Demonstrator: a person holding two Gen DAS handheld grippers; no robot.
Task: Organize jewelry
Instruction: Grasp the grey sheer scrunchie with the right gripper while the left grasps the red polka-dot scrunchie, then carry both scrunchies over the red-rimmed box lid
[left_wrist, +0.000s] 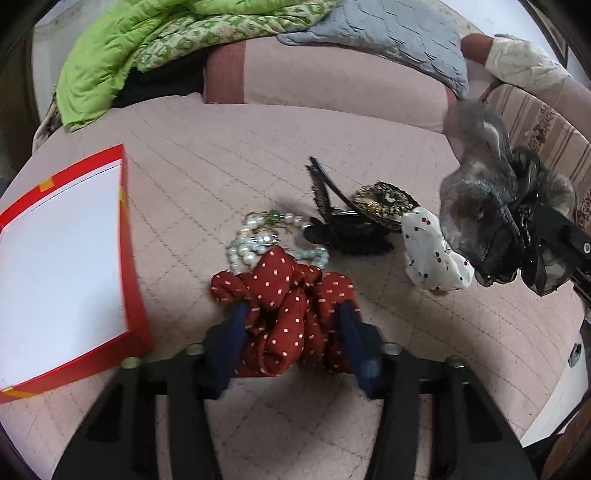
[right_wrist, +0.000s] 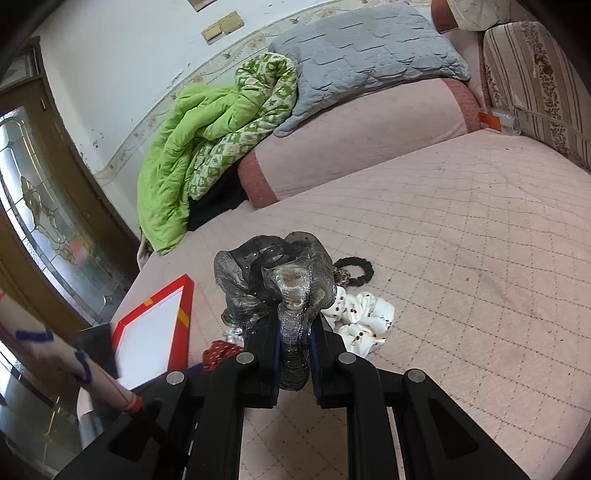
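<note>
Open quilted bed (left_wrist: 258, 155) lies beyond the pile and to its right, free for passage. The red box (left_wrist: 127, 258) walls off the left. Pearls (left_wrist: 258, 240), a black clip (left_wrist: 343, 229), a leopard scrunchie (left_wrist: 384, 201) and a white scrunchie (left_wrist: 432, 254) crowd the centre, close together, possibly touching. A grey scrunchie (right_wrist: 280, 280) hangs above the right side. The bolster (right_wrist: 354, 147) and green quilt (right_wrist: 184, 155) close the far edge.
</note>
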